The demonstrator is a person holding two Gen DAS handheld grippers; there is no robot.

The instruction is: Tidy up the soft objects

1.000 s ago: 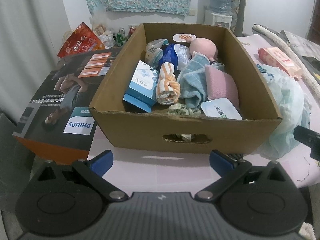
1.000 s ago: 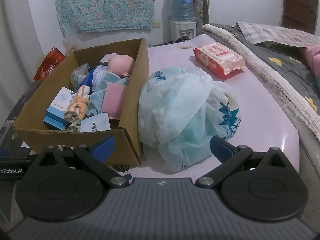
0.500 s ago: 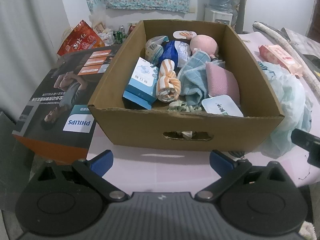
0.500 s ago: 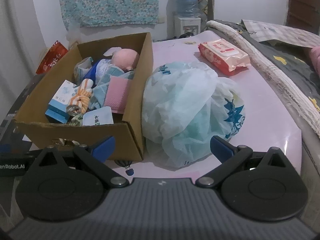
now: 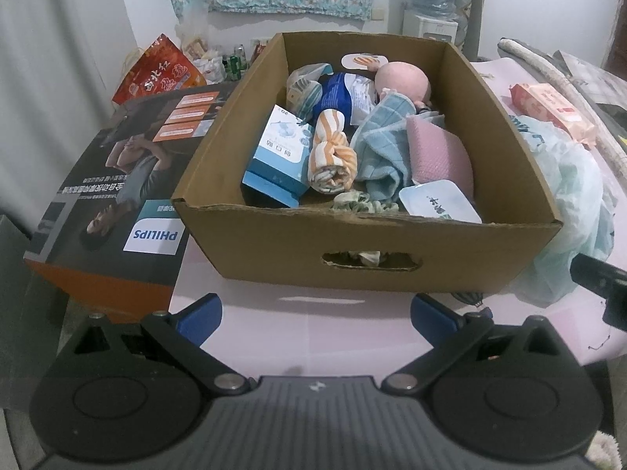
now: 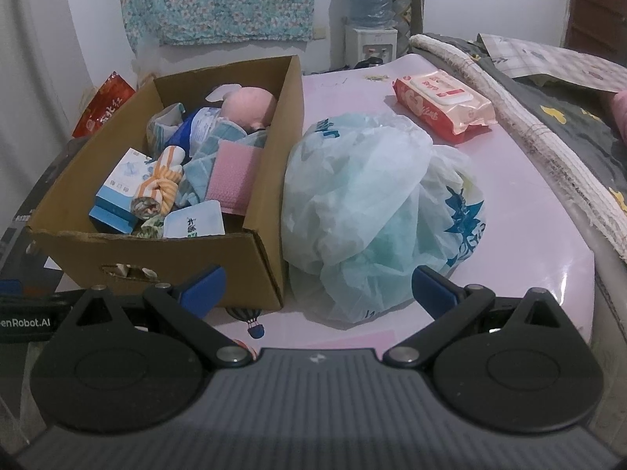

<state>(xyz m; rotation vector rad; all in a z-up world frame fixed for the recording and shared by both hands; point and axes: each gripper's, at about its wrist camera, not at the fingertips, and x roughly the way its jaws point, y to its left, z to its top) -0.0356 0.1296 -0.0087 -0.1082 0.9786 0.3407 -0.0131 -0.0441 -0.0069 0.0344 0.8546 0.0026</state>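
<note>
Sorting barely begun: your hands are empty and the soft things lie mixed in the box.

Both your left gripper (image 5: 315,311) and right gripper (image 6: 318,286) hang short of the cardboard box (image 5: 368,246) with fingers spread wide, pinching nothing. Inside it, the knotted orange-striped cloth (image 5: 332,152), the rumpled blue towel (image 5: 382,156), the ribbed pink pad (image 5: 439,152) and the smooth pink plush head (image 5: 403,82) sit tangled among a stiff blue carton (image 5: 278,156) and a flat wipes pack (image 5: 439,201), so I judge nearly everything is left to do. The crinkly, translucent plastic bag (image 6: 376,211) slumps on the glossy pink tabletop (image 6: 529,227), touching the box's side.
</note>
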